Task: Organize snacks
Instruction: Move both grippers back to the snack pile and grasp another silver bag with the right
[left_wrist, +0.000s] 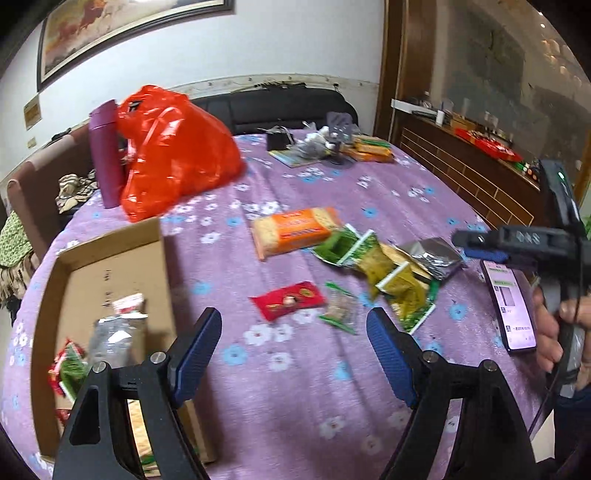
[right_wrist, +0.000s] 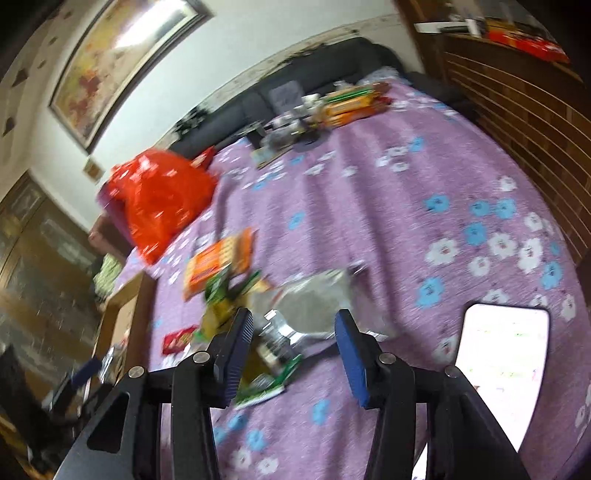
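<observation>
Snack packets loose on purple cloth, one orange cracker pack (left_wrist: 295, 232), one cardboard box (left_wrist: 110, 258), both claws spread, empty.

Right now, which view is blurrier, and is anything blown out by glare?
Right wrist view: heavy motion blur smears the snack packets; the phone screen is blown out white. Left wrist view: sharper, phone readable, only mild blur on the green packets.

Tablecloth (left_wrist: 314, 398): purple w/ white & blue flowers. Far left: red-orange plastic bag (left_wrist: 177, 155), purple bottle (left_wrist: 105, 155). Centre: orange biscuit pack (left_wrist: 295, 230), green/yellow packets (left_wrist: 391, 280), silver pouch (left_wrist: 432, 256), red packet (left_wrist: 288, 302). Near left: brown box (left_wrist: 110, 273) (plain cardboard).
</observation>
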